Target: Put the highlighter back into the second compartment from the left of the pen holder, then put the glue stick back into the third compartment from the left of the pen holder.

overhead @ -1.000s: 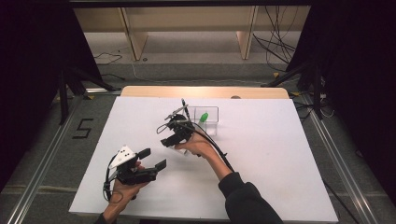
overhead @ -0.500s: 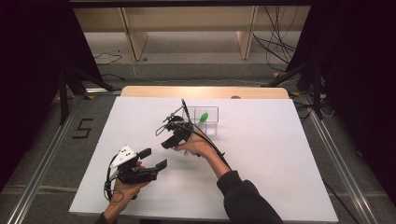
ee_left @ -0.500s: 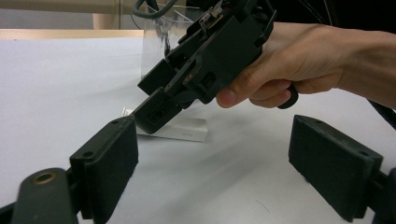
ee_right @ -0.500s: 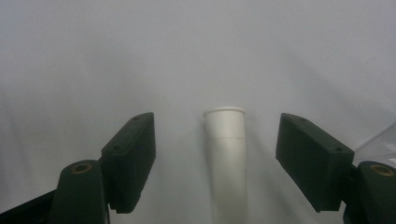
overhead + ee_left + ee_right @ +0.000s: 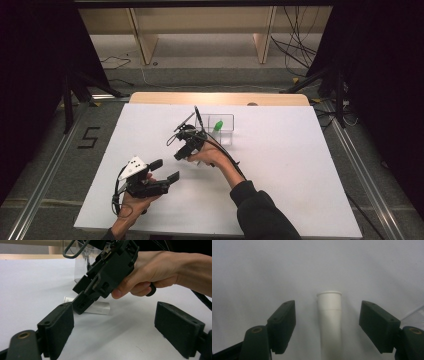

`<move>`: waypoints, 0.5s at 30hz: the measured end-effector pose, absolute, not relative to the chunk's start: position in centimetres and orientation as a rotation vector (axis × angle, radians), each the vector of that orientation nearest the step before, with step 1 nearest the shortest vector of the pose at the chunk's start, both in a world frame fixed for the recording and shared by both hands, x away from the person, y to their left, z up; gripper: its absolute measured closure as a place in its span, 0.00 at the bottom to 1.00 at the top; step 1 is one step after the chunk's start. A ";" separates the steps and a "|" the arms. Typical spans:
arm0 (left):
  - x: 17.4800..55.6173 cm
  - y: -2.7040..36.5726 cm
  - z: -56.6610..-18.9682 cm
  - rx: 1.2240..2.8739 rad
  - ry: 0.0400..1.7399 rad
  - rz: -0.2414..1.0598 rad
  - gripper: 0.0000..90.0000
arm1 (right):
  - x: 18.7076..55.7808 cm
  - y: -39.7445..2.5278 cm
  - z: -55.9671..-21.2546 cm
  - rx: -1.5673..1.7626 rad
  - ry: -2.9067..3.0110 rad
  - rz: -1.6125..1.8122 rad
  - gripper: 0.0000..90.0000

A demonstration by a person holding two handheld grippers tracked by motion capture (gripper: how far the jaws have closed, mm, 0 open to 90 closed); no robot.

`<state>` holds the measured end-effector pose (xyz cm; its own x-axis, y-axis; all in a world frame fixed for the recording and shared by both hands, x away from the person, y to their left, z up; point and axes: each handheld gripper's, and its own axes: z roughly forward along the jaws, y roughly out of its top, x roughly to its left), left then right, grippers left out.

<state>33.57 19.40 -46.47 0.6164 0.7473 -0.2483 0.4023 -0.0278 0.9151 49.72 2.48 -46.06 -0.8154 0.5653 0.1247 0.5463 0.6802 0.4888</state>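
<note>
A white plastic tube (image 5: pixel 329 315) lies flat on the white table (image 5: pixel 300 165). My right gripper (image 5: pixel 327 323) is open and tilted down over it, one jaw on each side, neither touching. In the left gripper view the tube (image 5: pixel 100 308) pokes out behind the right gripper (image 5: pixel 81 303) and the hand holding it. My left gripper (image 5: pixel 115 325) is open with nothing between its jaws and points at that spot from close by. From above, the left gripper (image 5: pixel 165 170) sits near the front left and the right gripper (image 5: pixel 178 154) is near the middle.
A clear plastic container (image 5: pixel 225 131) holding a small green object (image 5: pixel 218 124) stands just behind the right hand. A wooden strip (image 5: pixel 220 98) runs along the table's far edge. Dark stands and cables flank the table.
The right gripper has dipped slightly toward the table. The left gripper has barely moved. Both stay open.
</note>
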 end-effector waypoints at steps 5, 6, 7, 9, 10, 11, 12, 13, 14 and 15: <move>33.6 19.4 -46.5 1.649 0.964 0.362 0.17 | 49.9 2.6 -46.2 0.935 2.867 0.772 0.37; 33.6 19.4 -46.5 1.649 0.965 0.360 0.17 | 49.9 2.6 -46.2 0.929 2.869 0.767 0.38; 33.6 19.4 -46.5 1.650 0.965 0.363 0.17 | 49.9 2.7 -46.3 0.928 2.871 0.766 0.39; 33.6 19.4 -46.5 1.652 0.965 0.363 0.17 | 50.0 2.8 -46.5 0.923 2.881 0.745 0.41; 33.6 19.4 -46.5 1.652 0.966 0.363 0.17 | 50.0 2.8 -46.5 0.923 2.884 0.732 0.42; 33.6 19.4 -46.5 1.652 0.967 0.363 0.17 | 50.0 2.8 -46.6 0.922 2.885 0.723 0.44; 33.7 19.5 -46.5 1.652 0.968 0.363 0.17 | 50.0 2.8 -46.7 0.926 2.885 0.715 0.45; 33.6 19.5 -46.5 1.653 0.967 0.363 0.17 | 50.1 2.8 -46.8 0.926 2.880 0.712 0.47; 33.6 19.5 -46.5 1.654 0.966 0.362 0.17 | 50.1 2.8 -46.8 0.923 2.880 0.710 0.48; 33.6 19.5 -46.5 1.653 0.965 0.362 0.17 | 50.1 2.8 -46.9 0.921 2.882 0.710 0.50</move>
<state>33.63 19.49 -46.47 0.6172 0.7477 -0.2447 0.4021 -0.0325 0.9150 50.13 2.82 -46.85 -0.8239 0.5572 0.1040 0.5417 0.7200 0.4337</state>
